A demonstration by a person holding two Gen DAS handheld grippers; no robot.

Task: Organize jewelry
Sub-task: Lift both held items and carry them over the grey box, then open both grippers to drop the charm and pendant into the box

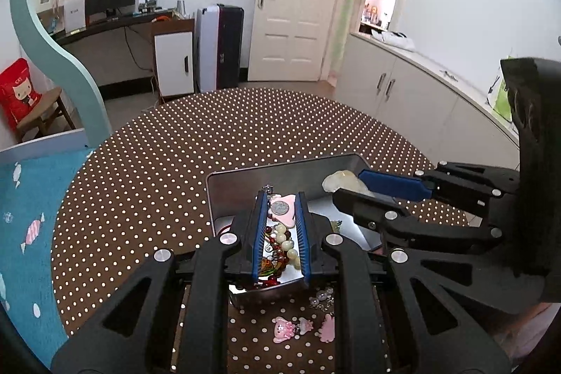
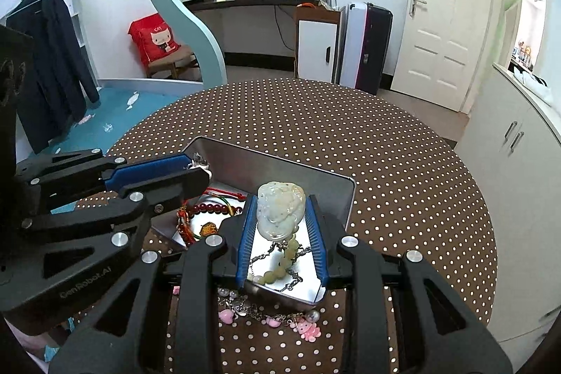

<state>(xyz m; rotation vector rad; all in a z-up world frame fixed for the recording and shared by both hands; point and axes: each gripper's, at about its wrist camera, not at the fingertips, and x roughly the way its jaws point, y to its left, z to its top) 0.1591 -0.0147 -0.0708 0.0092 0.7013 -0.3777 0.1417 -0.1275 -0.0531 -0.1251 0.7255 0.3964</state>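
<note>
Sorting jewelry, we have filled much of the metal tray near the table's near edge. Our right gripper clamps a pale jade pendant above the tray; our left gripper pinches a silver coin charm over the beads. Pink charms and a chain lie outside, unsorted.

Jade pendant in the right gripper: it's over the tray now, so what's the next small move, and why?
Probably lower the right gripper a little, then open it. The jade pendant sits between its blue pads above the metal tray, with its bead strand already trailing onto the tray floor. Lowering first should avoid a hard drop. The pink charms on the table come afterwards.
</note>
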